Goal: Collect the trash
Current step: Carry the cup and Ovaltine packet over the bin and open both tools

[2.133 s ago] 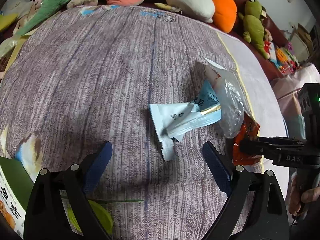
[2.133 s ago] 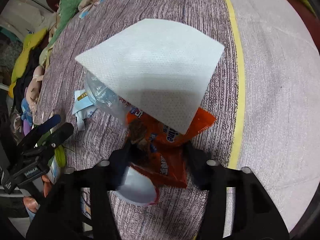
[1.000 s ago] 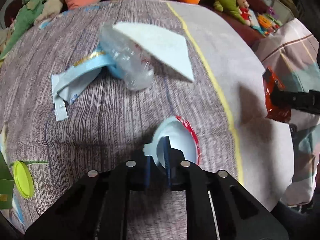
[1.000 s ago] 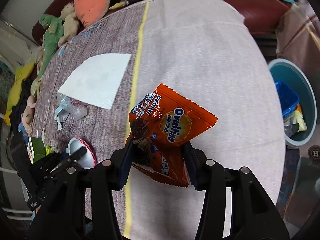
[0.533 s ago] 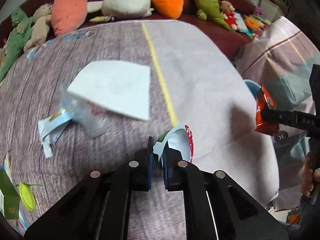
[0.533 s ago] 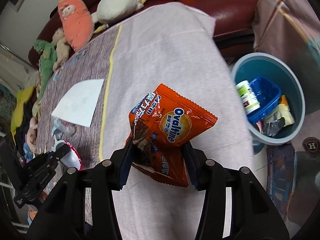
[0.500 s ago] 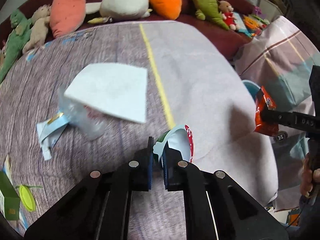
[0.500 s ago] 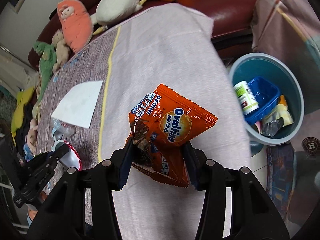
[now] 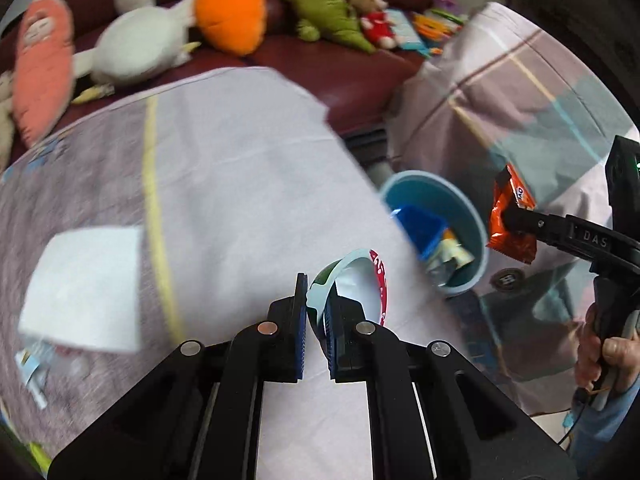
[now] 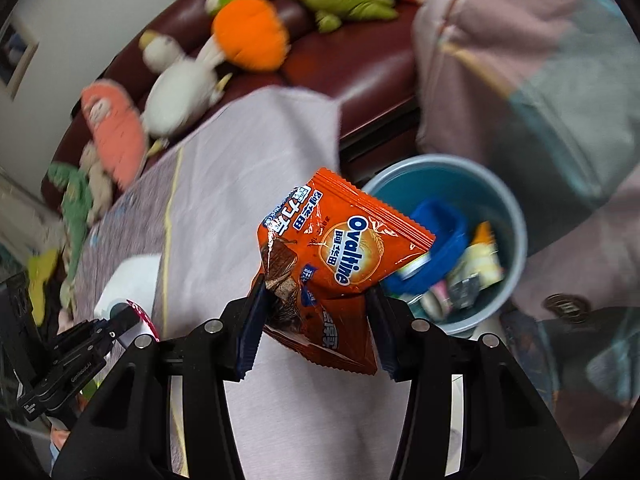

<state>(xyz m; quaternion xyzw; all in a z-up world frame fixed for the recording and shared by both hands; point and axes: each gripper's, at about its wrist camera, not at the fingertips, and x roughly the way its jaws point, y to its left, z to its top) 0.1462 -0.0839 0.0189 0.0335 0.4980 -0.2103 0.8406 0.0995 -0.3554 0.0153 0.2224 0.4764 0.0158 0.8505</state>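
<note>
Both tools loaded, both over the table [image 9: 248, 184], heading for the bin.

Right tool [image 10: 316, 316]: clamped on an orange Ovaltine snack packet [image 10: 340, 264], jaws held partly apart by the packet's bulk. In the right wrist view the packet's upper right corner overlaps the near rim of the blue bin [image 10: 508, 208], which sits centre right of the frame, off the table edge and lower down, on the floor. The bin already holds a blue tray and mixed wrappers.

Left tool [image 9: 316, 320]: pinched fully closed on the rim of a crumpled white lid with a red edge [image 9: 360, 280]. In the left wrist view the bin [image 9: 472, 220] lies up and to the right of the tool tips, with a strip of table edge between.

Key relation: in the left wrist view the right tool [image 9: 516, 220] with its packet shows at the bin's right rim, beyond the bin from the left tool. Judgement: right tool is the nearer one, packet probably goes first; release only once it is clearly above the opening.

Left on the table: white paper napkin [image 9: 84, 292], mid-left of the left view, and blurred wrappers at the lower left edge.
</note>
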